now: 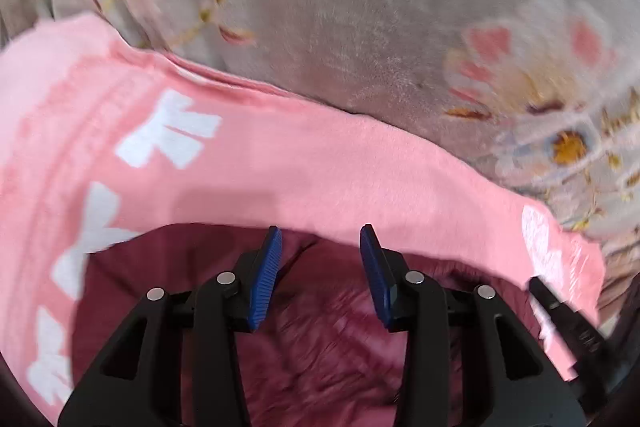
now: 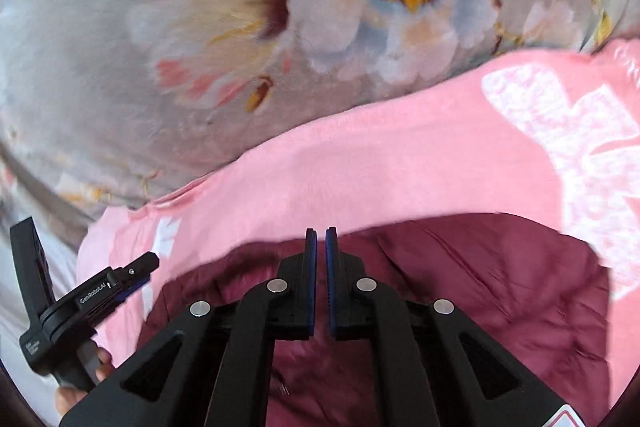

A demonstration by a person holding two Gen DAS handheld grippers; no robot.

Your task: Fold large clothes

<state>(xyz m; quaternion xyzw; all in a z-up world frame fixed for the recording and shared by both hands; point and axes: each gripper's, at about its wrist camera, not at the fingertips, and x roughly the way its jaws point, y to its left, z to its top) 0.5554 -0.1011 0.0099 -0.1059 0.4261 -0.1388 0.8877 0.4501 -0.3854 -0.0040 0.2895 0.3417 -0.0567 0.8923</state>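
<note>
Nearest each lens are black plastic arms with round silver rivets, ending in ribbed blue rubber pads. On the left claw point(image 1: 320, 243) the pads stand clearly apart with nothing pressed between them; only cloth shows in the gap beyond. On the right claw point(image 2: 321, 243) the pads are drawn together to a thin slit, and no cloth can be seen pinched in it.

Below both claws lies a dark maroon garment point(image 2: 460, 291), smooth and slightly shiny, puckered with stitched creases like quilted padding. Across it and past its far edge spreads a pink sweatshirt point(image 1: 320, 167) of soft matte fleece, printed with blocky white shapes whose edges look cracked and speckled. A ribbed seam runs along its upper edge in the left view. Both garments rest on a grey plush blanket point(image 2: 80, 47) with a short, velvety nap, printed with big pale flowers that have pink-tipped petals and yellow centres.

In the right view, the left claw appears low at the left edge, pointing over the pink cloth, with a person's fingers point(image 2: 102, 367) wrapped round its black handle. Much of both pictures is smeared by blur.
</note>
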